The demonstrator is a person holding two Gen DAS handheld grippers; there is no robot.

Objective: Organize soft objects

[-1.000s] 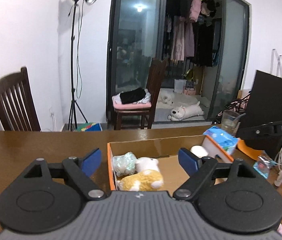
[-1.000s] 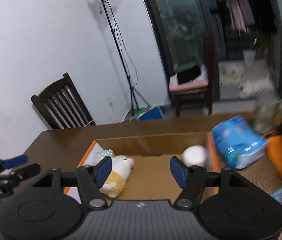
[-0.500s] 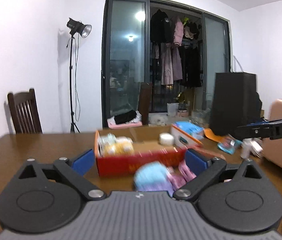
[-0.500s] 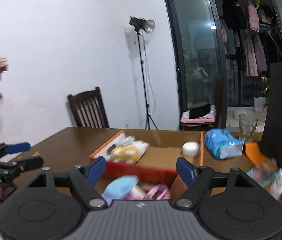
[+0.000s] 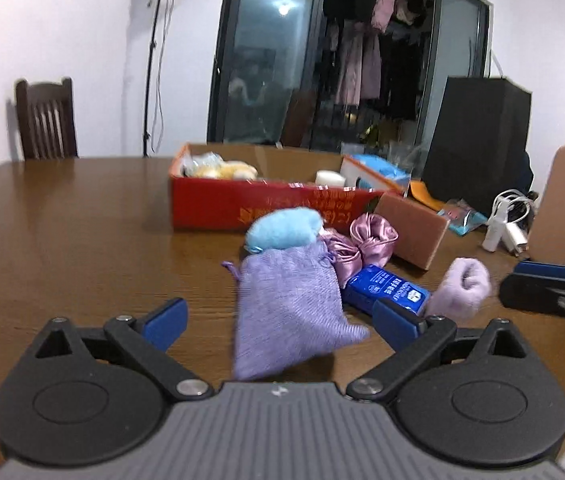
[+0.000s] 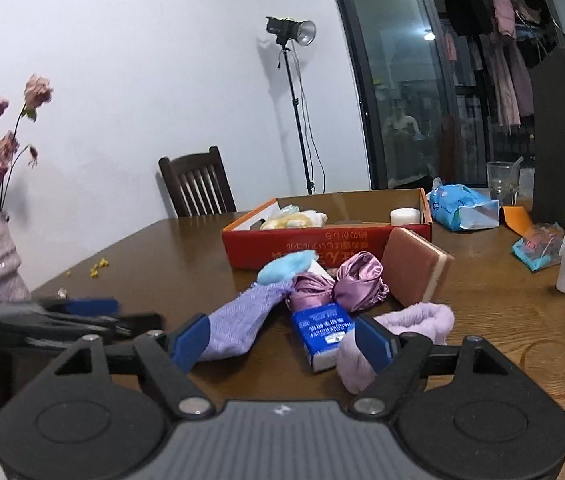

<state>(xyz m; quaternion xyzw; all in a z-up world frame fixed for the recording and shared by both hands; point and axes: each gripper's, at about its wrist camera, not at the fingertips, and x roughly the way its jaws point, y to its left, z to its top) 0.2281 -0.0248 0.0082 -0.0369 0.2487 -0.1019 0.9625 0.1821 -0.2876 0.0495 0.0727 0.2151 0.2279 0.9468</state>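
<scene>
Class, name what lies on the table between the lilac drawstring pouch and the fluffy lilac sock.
A blue tissue pack lies between the pouch and the sock, clearest in the right wrist view.

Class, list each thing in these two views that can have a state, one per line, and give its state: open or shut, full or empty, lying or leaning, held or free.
Left hand-held gripper: open, holding nothing.
Right hand-held gripper: open, holding nothing.
Red box: open-topped, partly filled.
Purple drawstring pouch: lying flat, neck drawn shut.
Lavender sock: lying crumpled, free.
Blue tissue pack: lying flat.
Pink sponge block: leaning tilted.
</scene>
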